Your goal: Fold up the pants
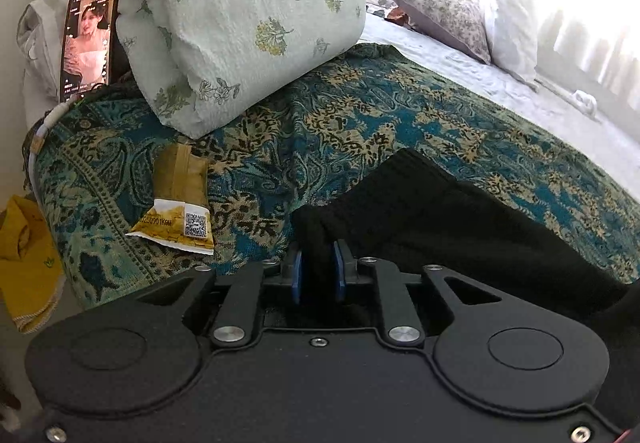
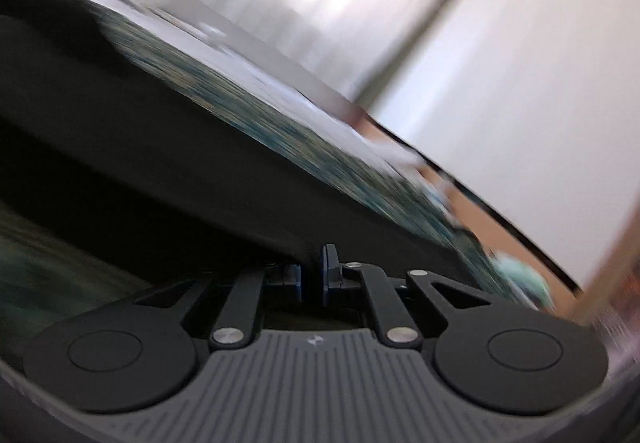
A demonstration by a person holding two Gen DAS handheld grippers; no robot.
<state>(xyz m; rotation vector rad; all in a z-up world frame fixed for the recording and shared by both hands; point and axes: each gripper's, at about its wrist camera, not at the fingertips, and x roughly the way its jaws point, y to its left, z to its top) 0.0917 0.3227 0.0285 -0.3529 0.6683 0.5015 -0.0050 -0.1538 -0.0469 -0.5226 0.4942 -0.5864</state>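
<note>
Bedroom clutter around a patterned throw

A teal and gold paisley throw (image 1: 360,115) covers the bed; a pale green floral pillow (image 1: 248,15) rests on it, a lit phone (image 1: 89,39) propped upright beside that. A yellow packet (image 1: 180,211) lies on the throw, a second floral pillow (image 1: 444,15) sits near the bright window, and a mustard cloth (image 1: 28,263) hangs at the left.

The bed (image 1: 460,55) carries a teal patterned blanket (image 1: 320,131), with black pants (image 1: 440,219) at 5 o'clock, a yellow packet (image 1: 180,211) at 8 o'clock and a green floral duvet (image 1: 248,15) at 11 o'clock.
</note>
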